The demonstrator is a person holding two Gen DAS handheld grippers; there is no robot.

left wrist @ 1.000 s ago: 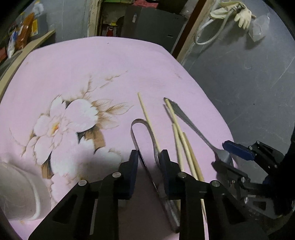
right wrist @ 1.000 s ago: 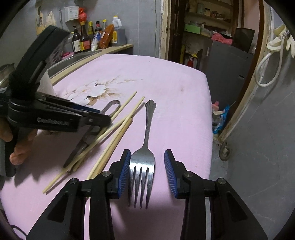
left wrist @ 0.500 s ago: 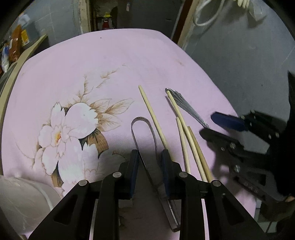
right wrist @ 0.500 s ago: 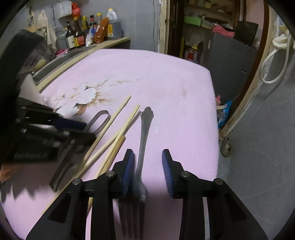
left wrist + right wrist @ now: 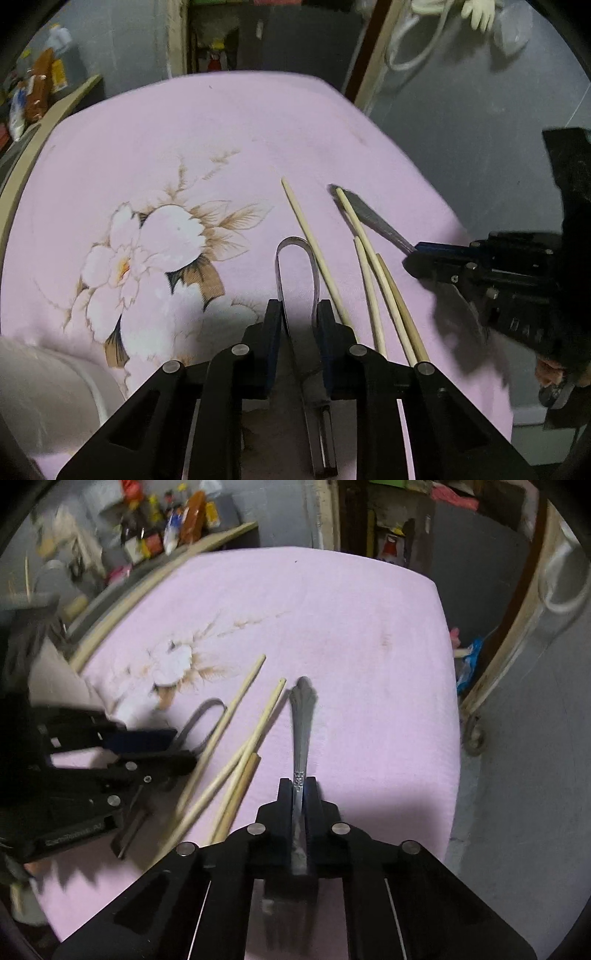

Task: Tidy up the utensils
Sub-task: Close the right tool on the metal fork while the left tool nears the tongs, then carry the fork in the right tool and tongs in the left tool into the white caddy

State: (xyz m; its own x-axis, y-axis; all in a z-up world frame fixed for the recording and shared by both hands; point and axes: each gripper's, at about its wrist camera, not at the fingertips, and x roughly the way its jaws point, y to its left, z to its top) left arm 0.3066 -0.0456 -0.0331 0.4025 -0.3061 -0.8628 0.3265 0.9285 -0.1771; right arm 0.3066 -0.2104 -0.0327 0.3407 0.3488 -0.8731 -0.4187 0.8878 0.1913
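Note:
Metal tongs (image 5: 295, 266) lie on the pink flowered cloth (image 5: 184, 147), their looped end pointing away. My left gripper (image 5: 298, 314) has closed on the tongs' two arms. Several wooden chopsticks (image 5: 373, 280) lie just right of it. My right gripper (image 5: 297, 786) is shut on a metal fork (image 5: 301, 716), edge-on, its ornate handle pointing away and lifted off the cloth. The fork (image 5: 373, 221) and right gripper (image 5: 436, 258) also show in the left wrist view. The tongs (image 5: 199, 720) and chopsticks (image 5: 243, 746) lie left of the fork.
A white container (image 5: 40, 391) stands at the near left of the cloth. A wooden counter edge (image 5: 147, 587) with bottles runs along the far left. The cloth's right edge (image 5: 448, 701) drops to a grey floor.
My right gripper has shut on the fork and turned it on edge, lifting it. My left gripper has narrowed from open onto the tongs' arms.

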